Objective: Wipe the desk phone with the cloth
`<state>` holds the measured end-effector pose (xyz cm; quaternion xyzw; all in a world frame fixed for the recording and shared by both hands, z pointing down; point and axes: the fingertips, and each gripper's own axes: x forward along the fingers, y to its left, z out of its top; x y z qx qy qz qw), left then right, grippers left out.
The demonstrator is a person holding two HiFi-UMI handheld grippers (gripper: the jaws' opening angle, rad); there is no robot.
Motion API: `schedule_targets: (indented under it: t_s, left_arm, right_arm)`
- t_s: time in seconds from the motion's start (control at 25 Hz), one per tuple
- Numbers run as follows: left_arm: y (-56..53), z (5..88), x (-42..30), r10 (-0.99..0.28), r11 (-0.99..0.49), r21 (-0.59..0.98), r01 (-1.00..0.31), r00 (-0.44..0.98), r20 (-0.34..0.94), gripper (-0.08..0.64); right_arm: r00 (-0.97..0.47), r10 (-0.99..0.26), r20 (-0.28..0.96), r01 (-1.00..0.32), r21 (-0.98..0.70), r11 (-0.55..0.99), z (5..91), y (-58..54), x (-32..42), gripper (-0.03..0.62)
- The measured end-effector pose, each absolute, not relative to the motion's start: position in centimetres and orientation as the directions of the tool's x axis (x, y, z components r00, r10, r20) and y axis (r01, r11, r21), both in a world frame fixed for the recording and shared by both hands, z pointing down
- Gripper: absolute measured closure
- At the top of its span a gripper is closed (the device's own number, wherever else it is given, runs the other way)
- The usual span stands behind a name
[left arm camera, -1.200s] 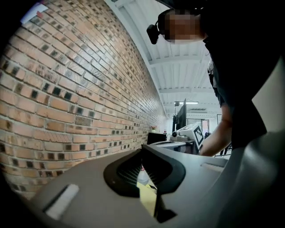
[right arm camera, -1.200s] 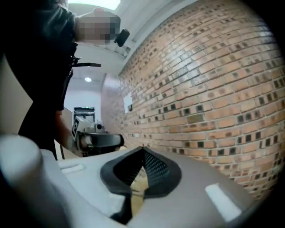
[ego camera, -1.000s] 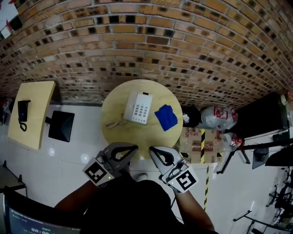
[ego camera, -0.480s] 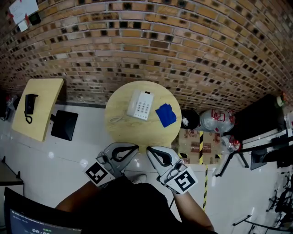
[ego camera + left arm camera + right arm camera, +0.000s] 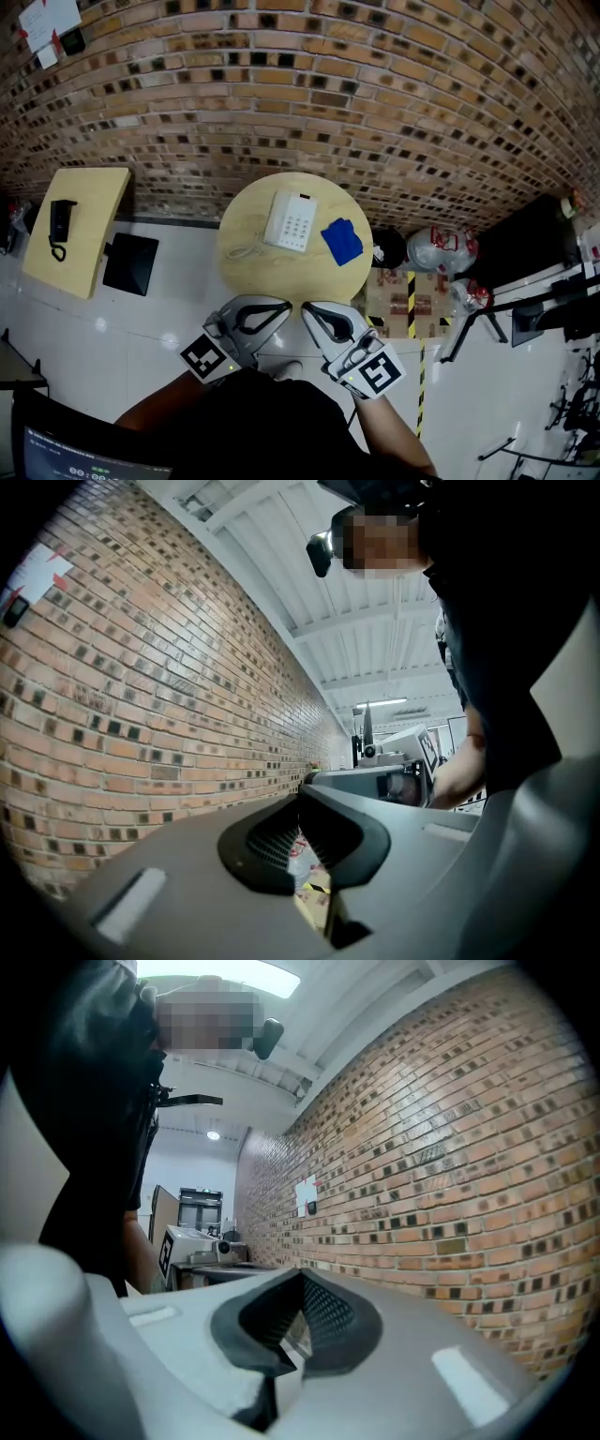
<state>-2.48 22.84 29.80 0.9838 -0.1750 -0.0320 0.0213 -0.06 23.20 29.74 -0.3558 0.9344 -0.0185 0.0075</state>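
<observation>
A white desk phone [image 5: 290, 221] with a curled cord [image 5: 242, 250] lies on the round wooden table [image 5: 272, 277]. The blue cloth [image 5: 341, 241] lies crumpled just right of the phone. Both grippers hang at the table's near edge, short of phone and cloth. My left gripper [image 5: 284, 303] is shut with nothing in it. My right gripper [image 5: 307, 307] is shut too, and holds nothing. In the left gripper view the left gripper's [image 5: 302, 794] tips meet in front of a brick wall. The right gripper view shows the right gripper [image 5: 302, 1275] closed and the same wall.
A square side table [image 5: 80, 244] with a black handset [image 5: 58, 223] stands at the left, a black box [image 5: 128, 263] beside it. Right of the round table are plastic bags [image 5: 441, 247], a taped cardboard box [image 5: 403, 291] and a dark desk [image 5: 534, 246]. The brick wall [image 5: 309, 84] runs behind.
The head view has shifted slightly, so the table sits a little farther up and right. Both grippers stay shut near the table's edge. Phone and cloth lie as before.
</observation>
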Motion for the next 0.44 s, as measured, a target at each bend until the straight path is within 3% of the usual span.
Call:
schedule_targets:
  t_s: [0.44]
  left_arm:
    - [22.12, 29.68, -2.99, -0.329, -0.944, 0.040, -0.327, 0.943, -0.059, 0.572]
  right_arm:
    - [-0.749, -0.663, 0.007, -0.663, -0.045, 0.748, 30.04, 22.57, -0.87, 0.592]
